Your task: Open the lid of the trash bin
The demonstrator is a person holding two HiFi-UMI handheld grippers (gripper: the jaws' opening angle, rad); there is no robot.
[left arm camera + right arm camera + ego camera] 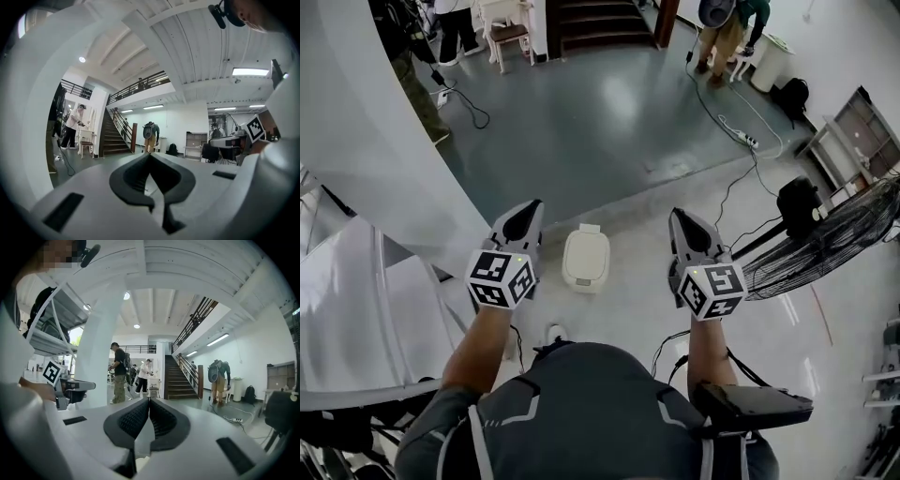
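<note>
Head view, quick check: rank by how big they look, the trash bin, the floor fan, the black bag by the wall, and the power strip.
1. floor fan, partly cut off by the frame edge
2. trash bin
3. black bag, which sits farther away, so its true size is unsure
4. power strip

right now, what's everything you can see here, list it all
trash bin: one, cream white, lid down, on the floor between the grippers
floor fan: one, black, right edge
power strip: one, white, on the grey floor, cable attached
bag: one, black, far right
staircase: one, dark, top centre
chair: one, white, left of the staircase
bent-over person: one, top right
standing people: two, top left
left gripper: one, grey, jaws shut, empty, left of the trash bin
right gripper: one, grey, jaws shut, empty, right of the trash bin
</note>
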